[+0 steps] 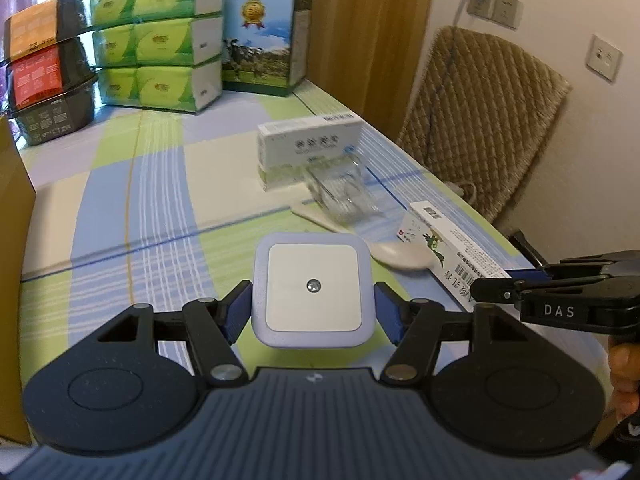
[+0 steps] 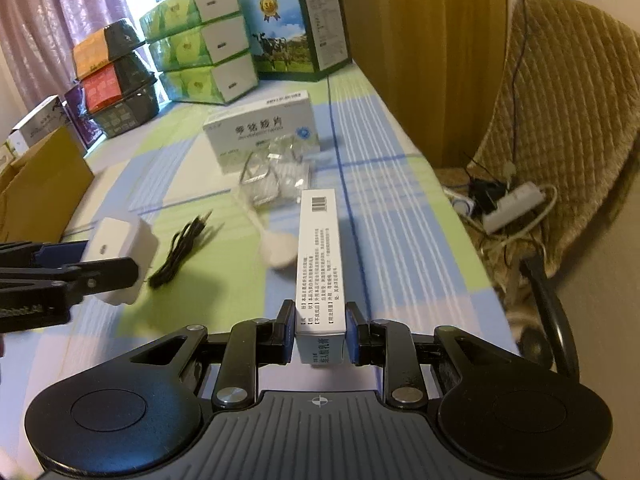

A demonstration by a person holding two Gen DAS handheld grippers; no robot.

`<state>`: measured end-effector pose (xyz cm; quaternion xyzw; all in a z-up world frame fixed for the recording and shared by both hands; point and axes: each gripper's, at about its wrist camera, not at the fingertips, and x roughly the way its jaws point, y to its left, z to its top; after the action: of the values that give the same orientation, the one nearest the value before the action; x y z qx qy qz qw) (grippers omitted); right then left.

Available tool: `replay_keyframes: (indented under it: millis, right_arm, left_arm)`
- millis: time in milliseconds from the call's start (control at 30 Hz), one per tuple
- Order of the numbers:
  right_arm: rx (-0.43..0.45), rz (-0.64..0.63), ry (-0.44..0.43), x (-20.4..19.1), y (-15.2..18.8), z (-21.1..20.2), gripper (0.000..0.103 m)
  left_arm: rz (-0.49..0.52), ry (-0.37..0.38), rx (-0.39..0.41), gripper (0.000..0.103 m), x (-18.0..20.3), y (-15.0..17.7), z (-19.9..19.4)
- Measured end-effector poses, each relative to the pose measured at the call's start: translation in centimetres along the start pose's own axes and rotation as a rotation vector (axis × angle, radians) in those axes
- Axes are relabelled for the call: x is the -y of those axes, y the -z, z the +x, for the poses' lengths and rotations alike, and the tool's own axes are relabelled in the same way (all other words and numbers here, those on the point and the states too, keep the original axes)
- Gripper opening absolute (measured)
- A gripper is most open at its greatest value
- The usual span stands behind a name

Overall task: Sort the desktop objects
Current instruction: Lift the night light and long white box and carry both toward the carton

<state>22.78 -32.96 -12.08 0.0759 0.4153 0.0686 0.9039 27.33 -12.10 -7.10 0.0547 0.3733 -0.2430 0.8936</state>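
In the left wrist view my left gripper (image 1: 313,312) is shut on a square white and lavender night light (image 1: 313,286), one blue pad on each side, just above the tablecloth. My right gripper (image 2: 320,332) is shut on the near end of a long white medicine box (image 2: 318,256) that points away over the table. Each wrist view also catches the other tool: the right gripper (image 1: 516,280) at the right edge with the long box (image 1: 444,246), and the left gripper (image 2: 96,262) at the left edge with the night light (image 2: 124,248).
On the checked tablecloth (image 2: 392,216) lie a black cable (image 2: 180,252), a white spoon (image 2: 276,250), a clear container (image 2: 272,180) and a white tablet box (image 2: 264,132). Green tissue packs (image 1: 160,44), a milk carton (image 1: 260,40) and stacked black tubs (image 1: 48,68) line the back. A cardboard box (image 2: 40,192) stands left, a quilted chair (image 2: 568,100) right.
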Motion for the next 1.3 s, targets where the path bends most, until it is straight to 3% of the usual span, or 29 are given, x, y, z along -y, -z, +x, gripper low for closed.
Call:
replay_keyframes:
  millis: [233,500,700,767,967,1300]
  right_arm:
    - [-0.012,-0.083,-0.017,-1.5,1.2,-0.2,0.024]
    - [-0.006,-0.128,-0.014,-1.6,-0.3,2.2,0.032]
    - [-0.038,-0.127,-0.005,-1.7,-0.9,3.5,0.031]
    - [-0.058,-0.135,0.002,-1.9,-0.7,3.9,0.023]
    - [-0.055,-0.121,-0.011,-2.2,-0.2,3.3,0.023]
    - [-0.009,-0.116,0.023,-1.8,-0.1,2.0,0.023]
  left_arm:
    - [0.055,0.024,-0.046,0.060,2.1,1.6,-0.1]
    - [0.031,0.000,-0.075,0.061,1.4,2.0,0.9]
    - [0.012,0.002,-0.071,0.061,1.2,1.9,1.2]
    - [0.010,0.005,-0.068,0.061,1.3,1.8,1.2]
    - [0.047,-0.003,-0.049,0.061,2.1,1.8,1.7]
    - [0.198,-0.062,-0.064,0.060,5.0,3.0,2.3]
